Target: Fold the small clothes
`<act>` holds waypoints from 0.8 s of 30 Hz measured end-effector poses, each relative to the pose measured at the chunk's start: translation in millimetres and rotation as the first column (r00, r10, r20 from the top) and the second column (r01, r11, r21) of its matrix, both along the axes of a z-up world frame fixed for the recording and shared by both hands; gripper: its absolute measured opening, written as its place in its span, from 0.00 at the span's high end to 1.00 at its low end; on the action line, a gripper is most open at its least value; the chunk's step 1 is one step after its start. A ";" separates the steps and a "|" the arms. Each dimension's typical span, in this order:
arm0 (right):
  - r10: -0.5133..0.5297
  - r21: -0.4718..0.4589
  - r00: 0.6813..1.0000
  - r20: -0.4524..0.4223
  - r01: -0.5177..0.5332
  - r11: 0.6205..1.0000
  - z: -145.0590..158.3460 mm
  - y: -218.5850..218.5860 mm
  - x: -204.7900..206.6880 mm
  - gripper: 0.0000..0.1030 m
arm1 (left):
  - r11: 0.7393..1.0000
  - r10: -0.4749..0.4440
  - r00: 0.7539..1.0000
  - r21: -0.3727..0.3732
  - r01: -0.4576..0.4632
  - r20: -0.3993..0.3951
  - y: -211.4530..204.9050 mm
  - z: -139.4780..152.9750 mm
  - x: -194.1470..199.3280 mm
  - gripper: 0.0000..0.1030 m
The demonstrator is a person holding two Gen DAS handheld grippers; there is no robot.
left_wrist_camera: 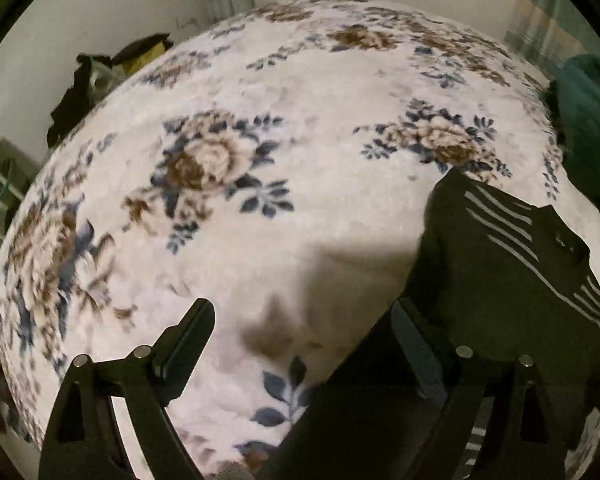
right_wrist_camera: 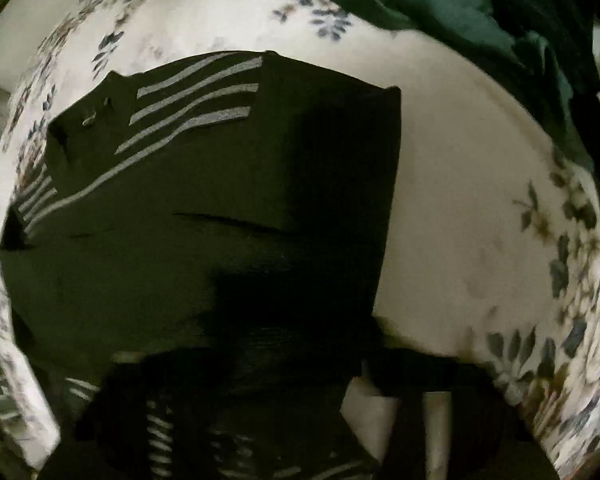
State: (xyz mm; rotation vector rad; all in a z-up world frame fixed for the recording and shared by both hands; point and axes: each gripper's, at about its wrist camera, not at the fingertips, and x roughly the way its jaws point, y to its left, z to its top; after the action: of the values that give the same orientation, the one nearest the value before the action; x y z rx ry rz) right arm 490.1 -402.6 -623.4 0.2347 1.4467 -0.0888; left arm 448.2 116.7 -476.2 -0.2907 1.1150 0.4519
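Left gripper (left_wrist_camera: 304, 320): jaws wide apart, empty, poised over the floral plush blanket (left_wrist_camera: 284, 152), likely to take a free edge.
Right gripper (right_wrist_camera: 300, 420): closed; dark cloth hides the fingers, a hold cannot be confirmed.
Garment: black knit garment with grey stripes (right_wrist_camera: 204, 208), lying partly folded on the blanket near the green cloth heap (right_wrist_camera: 440, 4).

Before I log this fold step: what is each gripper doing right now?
Left gripper: open, fingers empty above the floral blanket.
Right gripper: shut; too dark to tell whether it holds the black striped garment.
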 end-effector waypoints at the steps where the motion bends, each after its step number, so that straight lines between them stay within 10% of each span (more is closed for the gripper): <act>1: 0.019 -0.034 0.999 0.035 -0.018 0.999 7.1 2.7 -3.6 0.93 | 1.000 0.006 1.000 -0.015 -0.006 -0.002 1.3 -3.6 1.2 0.12; 7: -0.055 -0.169 0.983 0.173 0.085 0.982 47.8 -16.4 -22.2 0.94 | 0.998 -0.010 1.000 -0.059 0.009 -0.010 -3.9 -16.0 19.1 0.12; 10: -0.059 -0.072 0.998 -0.011 0.058 0.996 24.7 -20.4 -13.8 0.91 | 0.996 -0.049 0.999 -0.074 0.048 -0.014 -9.6 -23.6 30.8 0.12; 15: -0.079 -0.021 0.995 0.061 0.080 0.997 59.1 -12.8 2.3 0.46 | 0.991 -0.103 0.994 -0.089 0.101 -0.019 -20.8 -38.8 56.3 0.12; 21: 0.127 0.186 0.991 0.043 -0.133 0.974 52.1 72.4 49.1 0.44 | 0.963 -0.267 0.957 -0.010 0.268 -0.109 -45.2 -74.0 136.6 0.12; 24: 0.221 0.104 0.975 -0.020 -0.218 0.970 17.7 116.8 70.9 0.44 | 0.957 -0.289 0.942 -0.017 0.291 -0.172 -34.2 -99.4 164.6 0.00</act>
State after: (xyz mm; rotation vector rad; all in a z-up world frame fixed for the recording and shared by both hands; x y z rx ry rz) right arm 561.0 -285.8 -605.7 0.1554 1.5011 0.1627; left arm 612.9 82.4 -575.5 -0.0762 1.3020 0.2215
